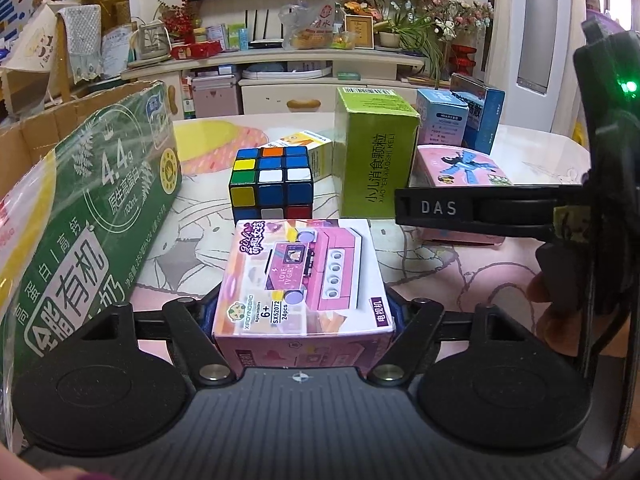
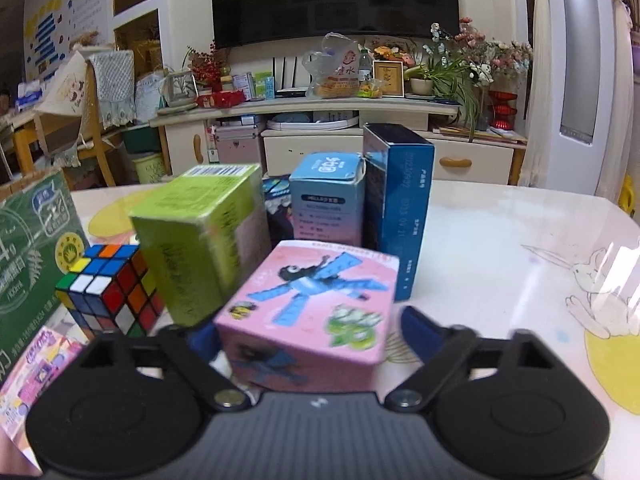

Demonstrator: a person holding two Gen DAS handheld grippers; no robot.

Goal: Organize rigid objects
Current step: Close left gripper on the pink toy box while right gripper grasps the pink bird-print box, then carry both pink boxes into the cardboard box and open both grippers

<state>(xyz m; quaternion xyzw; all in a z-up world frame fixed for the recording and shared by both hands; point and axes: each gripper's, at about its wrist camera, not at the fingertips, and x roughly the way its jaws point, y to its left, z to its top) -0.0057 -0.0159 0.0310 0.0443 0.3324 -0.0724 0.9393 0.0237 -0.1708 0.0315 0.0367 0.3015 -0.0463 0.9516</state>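
Note:
My left gripper [image 1: 304,312] is shut on a pink "Love TV Girl" brick-toy box [image 1: 300,276], both blue pads pressed on its sides. My right gripper [image 2: 308,328] is open around a second pink box with a blue dragonfly picture [image 2: 316,304]; the left pad is close to it, the right pad stands apart. That box also shows in the left wrist view [image 1: 460,168], with the right gripper's black body [image 1: 480,210] over it. A Rubik's cube [image 1: 272,182] sits ahead, also in the right wrist view [image 2: 108,292].
A green carton with an open cardboard top [image 1: 92,216] stands at the left. A tall lime-green box [image 1: 374,152], a light blue box [image 2: 326,204], a dark blue box [image 2: 400,212] and a yellow box [image 1: 308,152] stand on the cartoon-print table [image 2: 500,240].

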